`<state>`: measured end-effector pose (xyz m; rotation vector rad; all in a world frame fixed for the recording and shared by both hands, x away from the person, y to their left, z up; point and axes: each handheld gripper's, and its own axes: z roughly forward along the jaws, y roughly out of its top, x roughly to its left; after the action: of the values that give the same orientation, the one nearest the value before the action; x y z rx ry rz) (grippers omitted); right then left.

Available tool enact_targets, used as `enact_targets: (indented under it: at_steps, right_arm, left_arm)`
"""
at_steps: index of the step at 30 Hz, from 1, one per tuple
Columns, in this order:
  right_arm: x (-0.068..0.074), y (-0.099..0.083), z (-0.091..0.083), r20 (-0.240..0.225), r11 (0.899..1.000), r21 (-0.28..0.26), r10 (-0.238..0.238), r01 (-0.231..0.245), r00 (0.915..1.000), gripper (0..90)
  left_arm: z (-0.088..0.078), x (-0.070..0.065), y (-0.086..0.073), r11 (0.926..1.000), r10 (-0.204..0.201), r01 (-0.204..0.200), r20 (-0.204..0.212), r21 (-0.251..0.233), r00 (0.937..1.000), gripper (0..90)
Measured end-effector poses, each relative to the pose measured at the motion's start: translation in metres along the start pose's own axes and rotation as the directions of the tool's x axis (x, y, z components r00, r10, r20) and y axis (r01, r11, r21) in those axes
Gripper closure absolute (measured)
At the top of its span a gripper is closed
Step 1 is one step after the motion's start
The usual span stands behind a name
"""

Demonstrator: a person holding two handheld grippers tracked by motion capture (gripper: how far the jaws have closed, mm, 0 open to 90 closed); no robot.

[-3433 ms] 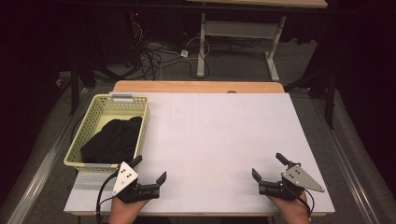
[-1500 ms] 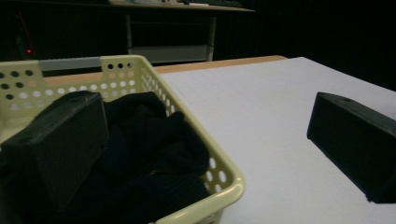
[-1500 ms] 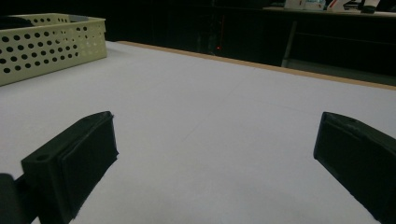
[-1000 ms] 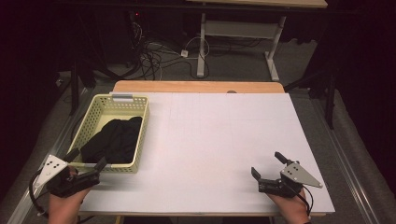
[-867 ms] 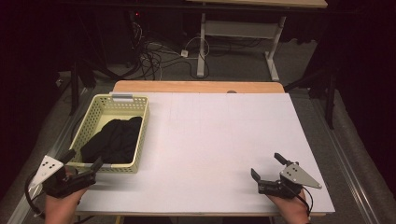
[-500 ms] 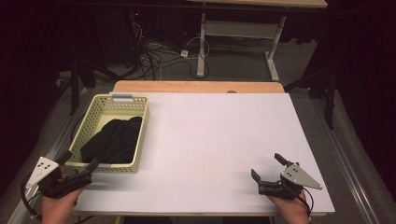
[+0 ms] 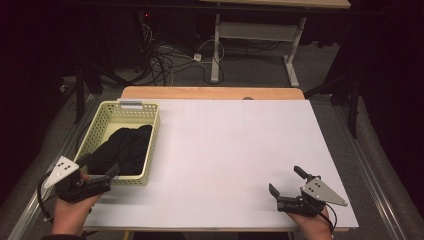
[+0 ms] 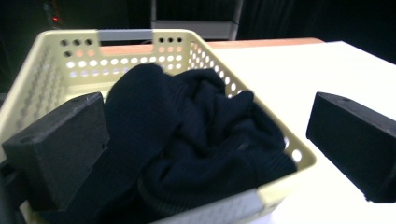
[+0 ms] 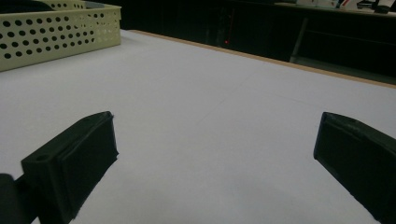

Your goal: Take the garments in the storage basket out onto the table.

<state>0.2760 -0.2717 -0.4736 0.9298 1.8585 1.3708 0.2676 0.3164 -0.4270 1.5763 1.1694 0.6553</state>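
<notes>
Moved left and back since earlier: left gripper [image 7: 97,172], jaws wide open at near end of basket [image 7: 107,122]. Dark garment [image 8: 196,140] inside, lengthwise along basket, ahead of and between jaws, untouched. Right gripper [image 7: 285,187] open over table [image 7: 230,145].

Most of the white surface [image 7: 240,150] is left bare, so free passage is offered there. The left side is blocked by the perforated pale-yellow plastic basket [image 7: 150,145], whose inside is largely taken up by the crumpled dark knitted garment [image 8: 196,140].

dark cloth [image 8: 196,140] hides the basket [image 8: 140,37] floor.
</notes>
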Motion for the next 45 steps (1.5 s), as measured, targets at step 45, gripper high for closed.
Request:
enact_targets:
  at_steps: [45]
  right_arm:
    - [0.004, 0.0, -0.004, -0.022, 1.0, 0.0, -0.023, 0.023, 0.9995, 0.1]
  left_arm:
    - [0.12, 0.033, 0.052, 0.5785, -0.041, 0.107, -0.102, 0.809, 0.9939, 0.0]
